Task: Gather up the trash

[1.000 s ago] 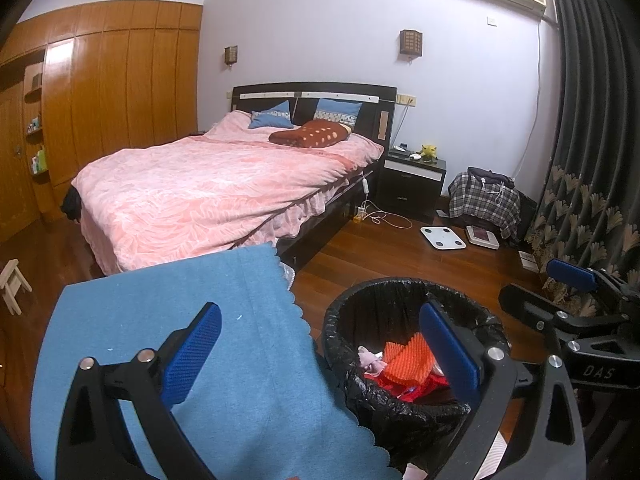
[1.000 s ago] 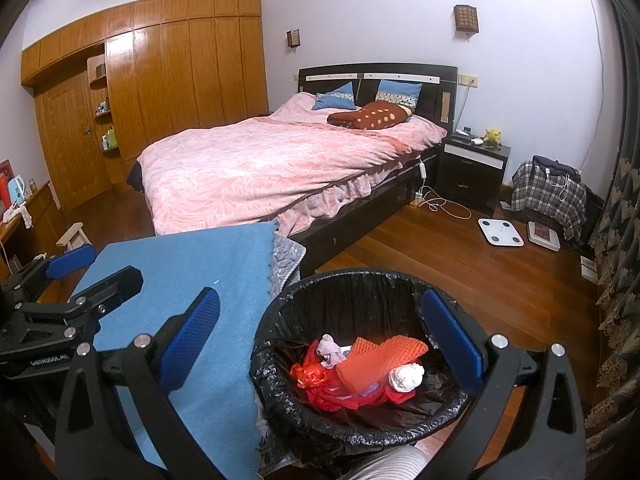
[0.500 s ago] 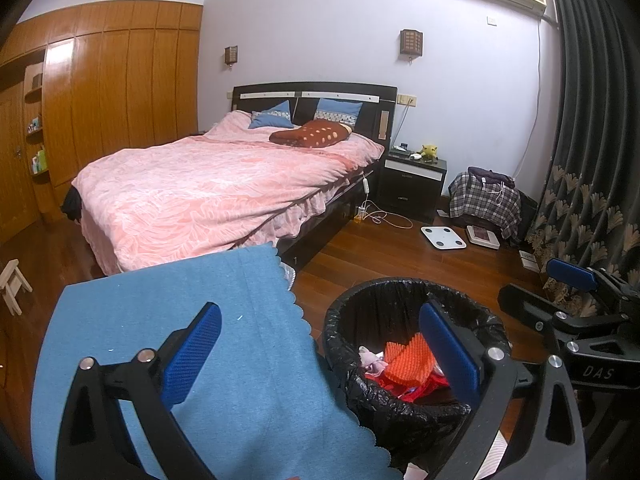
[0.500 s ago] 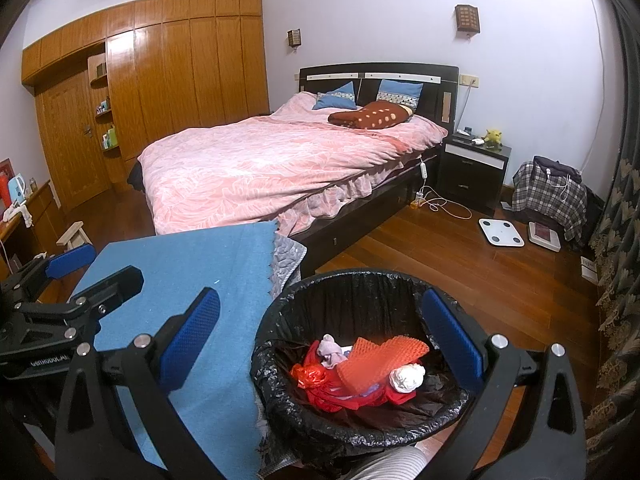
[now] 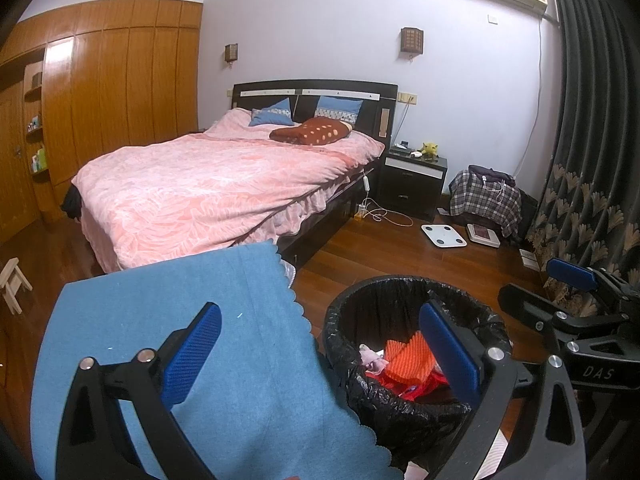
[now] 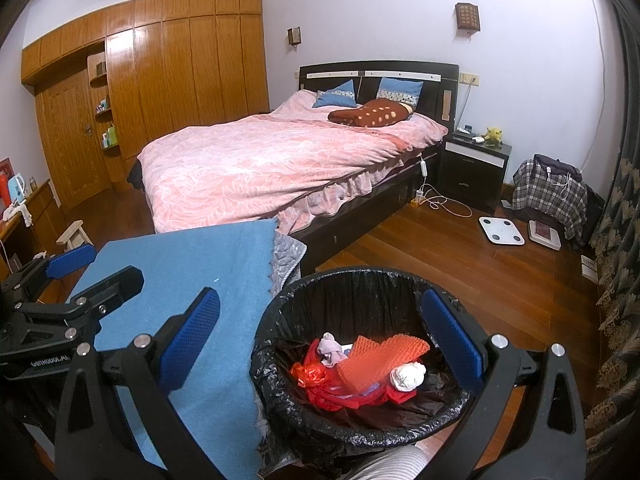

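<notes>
Nothing's moved: my left gripper [image 5: 320, 356] and right gripper [image 6: 320, 340] both stay spread, empty, over the black-lined round trash bin [image 6: 360, 428] at lower centre.

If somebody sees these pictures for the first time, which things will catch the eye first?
First, the black-lined trash bin in the foreground, with an orange foam net and red wrapping lying inside. To its left is a blue cloth, and both open claws, left and right, hold nothing. Behind stands the big bed with a pink cover.
</notes>
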`<state>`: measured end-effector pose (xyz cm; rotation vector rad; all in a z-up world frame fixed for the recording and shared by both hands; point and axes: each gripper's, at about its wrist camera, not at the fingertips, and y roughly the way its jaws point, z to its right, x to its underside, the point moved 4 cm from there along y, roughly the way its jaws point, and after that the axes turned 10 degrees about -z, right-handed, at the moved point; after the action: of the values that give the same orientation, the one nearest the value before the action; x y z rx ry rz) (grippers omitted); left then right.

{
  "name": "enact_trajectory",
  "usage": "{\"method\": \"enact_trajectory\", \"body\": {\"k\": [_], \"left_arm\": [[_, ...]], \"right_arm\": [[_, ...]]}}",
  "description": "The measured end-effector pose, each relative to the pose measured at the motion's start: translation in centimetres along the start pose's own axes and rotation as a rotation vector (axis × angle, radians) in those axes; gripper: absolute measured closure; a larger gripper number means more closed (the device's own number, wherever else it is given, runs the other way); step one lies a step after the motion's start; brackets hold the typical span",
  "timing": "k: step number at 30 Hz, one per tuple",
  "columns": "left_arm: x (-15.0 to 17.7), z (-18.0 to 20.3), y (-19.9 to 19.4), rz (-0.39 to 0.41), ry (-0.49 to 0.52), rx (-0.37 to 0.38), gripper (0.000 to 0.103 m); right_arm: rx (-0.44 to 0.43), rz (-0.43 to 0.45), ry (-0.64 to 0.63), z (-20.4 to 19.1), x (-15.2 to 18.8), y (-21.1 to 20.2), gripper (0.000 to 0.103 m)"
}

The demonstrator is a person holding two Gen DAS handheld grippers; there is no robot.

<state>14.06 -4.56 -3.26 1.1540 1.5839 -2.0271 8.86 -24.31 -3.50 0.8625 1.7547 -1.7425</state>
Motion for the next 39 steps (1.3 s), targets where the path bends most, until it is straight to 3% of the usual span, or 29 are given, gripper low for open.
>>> {"method": "enact_trajectory", "body": {"k": [39], "left_arm": [[0.59, -0.15, 0.33, -0.009, -0.002, 0.0, 0.006]], "right_arm": [[0.0, -0.003, 0.001, 0.04, -0.25, -0.07, 0.005]]}}
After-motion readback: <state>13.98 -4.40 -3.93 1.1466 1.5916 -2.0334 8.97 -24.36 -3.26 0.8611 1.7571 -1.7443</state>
